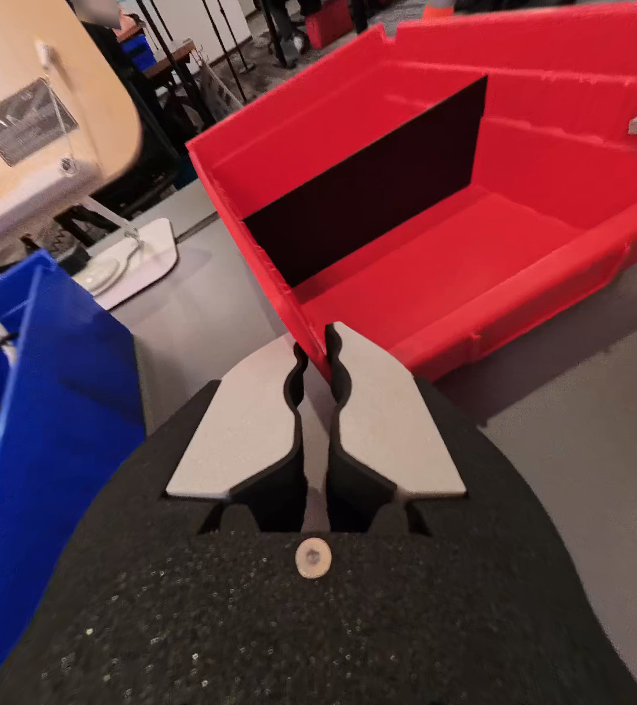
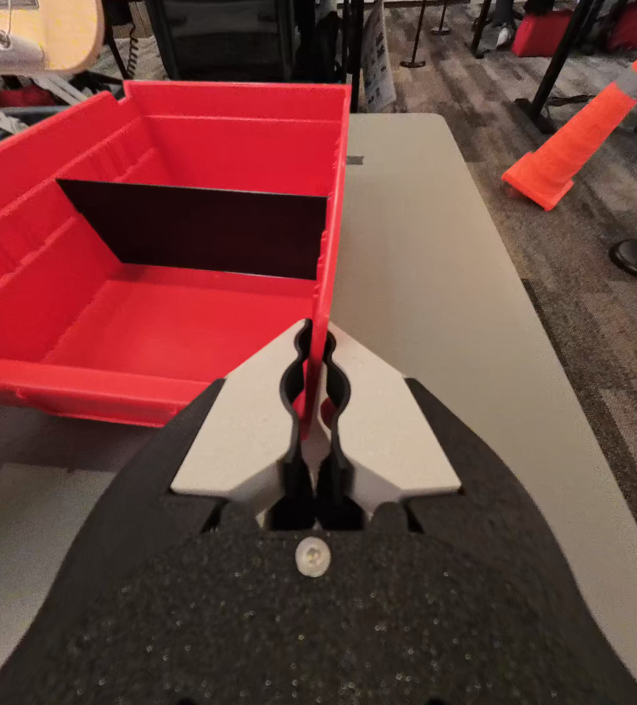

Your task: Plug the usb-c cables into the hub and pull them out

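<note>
My left tongs [image 1: 315,343] have pale grey fingers [image 1: 248,419] lined in black, set in a speckled black foam-like body. My right tongs [image 2: 317,335] are coloured the same. The big plastic storage bin [image 2: 80,374] is bright red all over, with a flat black divider panel [image 2: 202,229] across it. The smooth desk [image 2: 442,305] is light grey. At the near left, the smaller plastic bin [image 1: 61,381] is deep blue. Far right, the traffic cone [image 2: 576,141] on the mottled grey carpet [image 2: 595,343] is orange with a grey band.
</note>
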A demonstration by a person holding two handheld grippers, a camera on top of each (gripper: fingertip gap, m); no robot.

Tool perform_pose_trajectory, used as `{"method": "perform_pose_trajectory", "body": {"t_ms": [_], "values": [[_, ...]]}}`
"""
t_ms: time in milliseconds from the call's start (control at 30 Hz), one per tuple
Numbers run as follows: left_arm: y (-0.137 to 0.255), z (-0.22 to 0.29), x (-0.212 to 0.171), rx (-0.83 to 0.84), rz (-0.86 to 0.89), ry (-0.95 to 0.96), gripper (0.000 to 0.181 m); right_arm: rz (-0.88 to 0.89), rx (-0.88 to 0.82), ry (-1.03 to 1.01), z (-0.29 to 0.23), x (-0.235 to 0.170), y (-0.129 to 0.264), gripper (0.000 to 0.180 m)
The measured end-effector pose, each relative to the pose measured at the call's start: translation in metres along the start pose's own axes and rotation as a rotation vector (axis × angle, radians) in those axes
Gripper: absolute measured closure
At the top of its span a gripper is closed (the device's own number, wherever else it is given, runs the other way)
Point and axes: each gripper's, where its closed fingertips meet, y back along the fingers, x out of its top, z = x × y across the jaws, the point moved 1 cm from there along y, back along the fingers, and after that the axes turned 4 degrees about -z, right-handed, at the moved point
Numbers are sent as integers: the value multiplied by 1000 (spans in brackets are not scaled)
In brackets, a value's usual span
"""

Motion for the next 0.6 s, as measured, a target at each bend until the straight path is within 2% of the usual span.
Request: {"method": "perform_pose_trajectory", "body": {"t_ms": [167,367,533,600], "values": [[-1,11,-11,-84,-50,39,169,-30,-109,97,5,-6,-2,175],[10,25,-16,-315,-89,175,162,-74,-70,-44,8,-9,1,176],[22,18,-10,-324,-87,146,149,-90,-73,-44,9,-9,0,175],[40,6,0,-353,-41,179,146,-93,-64,2,8,-9,3,175]]}}
